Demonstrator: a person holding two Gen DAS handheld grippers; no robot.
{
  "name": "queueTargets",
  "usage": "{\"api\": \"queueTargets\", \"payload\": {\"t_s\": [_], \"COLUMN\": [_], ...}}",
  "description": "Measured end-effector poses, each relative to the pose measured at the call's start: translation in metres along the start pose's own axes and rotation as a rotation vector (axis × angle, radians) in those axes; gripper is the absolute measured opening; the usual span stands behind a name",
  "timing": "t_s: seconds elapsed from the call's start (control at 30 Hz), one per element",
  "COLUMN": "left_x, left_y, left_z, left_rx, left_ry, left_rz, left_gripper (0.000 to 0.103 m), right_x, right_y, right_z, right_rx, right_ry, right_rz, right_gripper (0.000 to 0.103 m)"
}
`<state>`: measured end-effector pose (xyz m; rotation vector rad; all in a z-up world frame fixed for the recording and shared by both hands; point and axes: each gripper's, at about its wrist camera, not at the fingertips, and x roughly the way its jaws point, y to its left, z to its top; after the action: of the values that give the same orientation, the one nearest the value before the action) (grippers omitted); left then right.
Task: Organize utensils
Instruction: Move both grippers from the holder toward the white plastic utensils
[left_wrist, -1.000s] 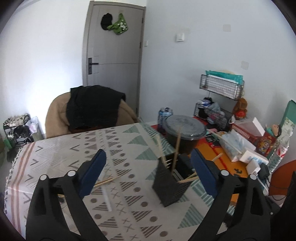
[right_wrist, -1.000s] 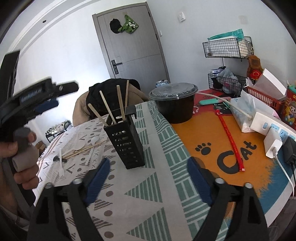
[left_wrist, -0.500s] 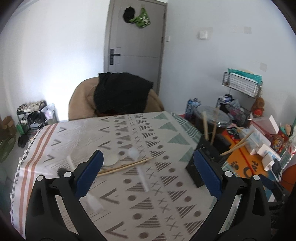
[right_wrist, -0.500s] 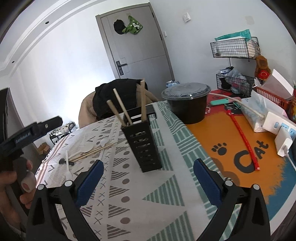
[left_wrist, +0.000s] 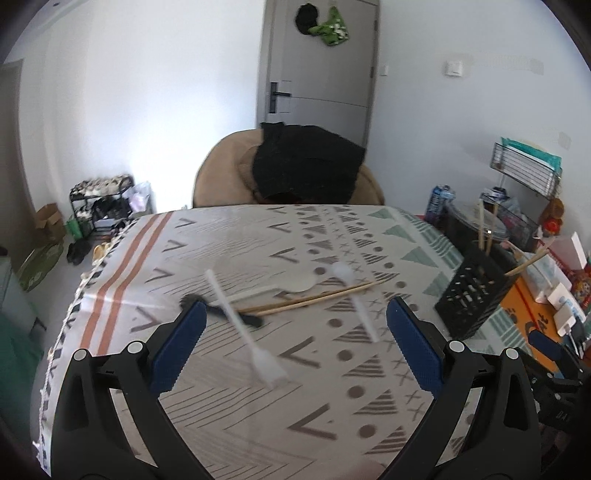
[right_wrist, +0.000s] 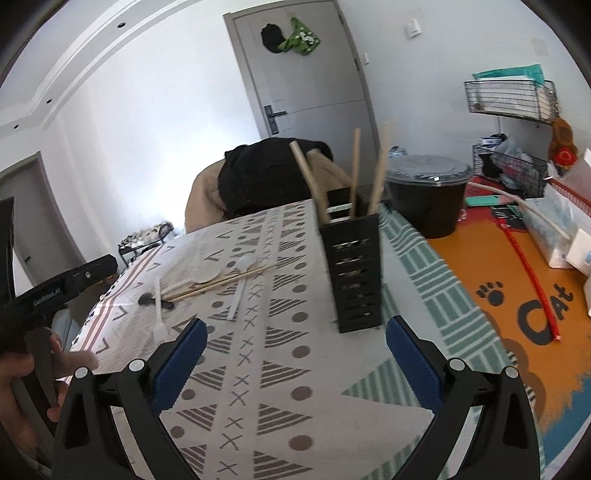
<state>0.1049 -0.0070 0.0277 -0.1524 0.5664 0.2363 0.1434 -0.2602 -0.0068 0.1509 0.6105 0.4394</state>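
Note:
A black slotted utensil holder (right_wrist: 352, 271) stands on the patterned tablecloth with several wooden chopsticks (right_wrist: 355, 171) upright in it; it also shows at the right of the left wrist view (left_wrist: 471, 293). Loose on the cloth lie a pair of wooden chopsticks (left_wrist: 314, 299), a white plastic fork (left_wrist: 242, 328), white plastic spoons (left_wrist: 352, 291) and a small black utensil (left_wrist: 221, 312). My left gripper (left_wrist: 295, 347) is open and empty, just short of these. My right gripper (right_wrist: 295, 363) is open and empty in front of the holder.
A black lidded tub (right_wrist: 428, 192) stands behind the holder. An orange cat mat (right_wrist: 517, 295) with a red strip, tissue pack and power strip lies at the right. A chair with a black garment (left_wrist: 306, 166) stands at the table's far edge. Wire baskets (right_wrist: 509, 96) hang on the wall.
My left gripper has swung left, away from the holder, and now faces the loose utensils. My right gripper has shifted so the holder sits centred ahead of it. Both stay open.

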Motion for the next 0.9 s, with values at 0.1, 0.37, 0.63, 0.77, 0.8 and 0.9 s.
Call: {"api": "queueTargets", "payload": {"t_s": [0.1,0.37,0.63,0.77,0.8,0.9], "left_x": [0.003,0.003,0.027,0.041,0.044,0.055], "left_y": [0.016,0.047,0.055,0.047,0.046,0.047], "left_z": [-0.005,-0.017,-0.033,-0.038,-0.038,-0.037], "left_rx": [-0.023,-0.098,-0.13,-0.109,-0.108,-0.12], "left_ry": [0.034,0.06,0.152,0.191,0.196,0.216], "left_rz": [0.007,0.029,0.01,-0.002,-0.004,-0.017], "left_gripper": [0.097,0.09,0.06,0.047,0.046,0.041], "right_x": [0.005,0.031,0.045,0.05,0.052,0.056], "right_y": [0.009,0.018,0.025,0.028,0.028,0.028], "right_z": [-0.002,-0.017,-0.022,-0.023,-0.022,-0.021], "right_rx": [-0.018,-0.019,-0.034,-0.043,-0.043,-0.043], "right_ry": [0.016,0.098,0.146,0.157,0.16,0.168], "right_rz": [0.022,0.068,0.092,0.094,0.095,0.097], "right_gripper": [0.095,0.09,0.082,0.081,0.081,0.08]}}
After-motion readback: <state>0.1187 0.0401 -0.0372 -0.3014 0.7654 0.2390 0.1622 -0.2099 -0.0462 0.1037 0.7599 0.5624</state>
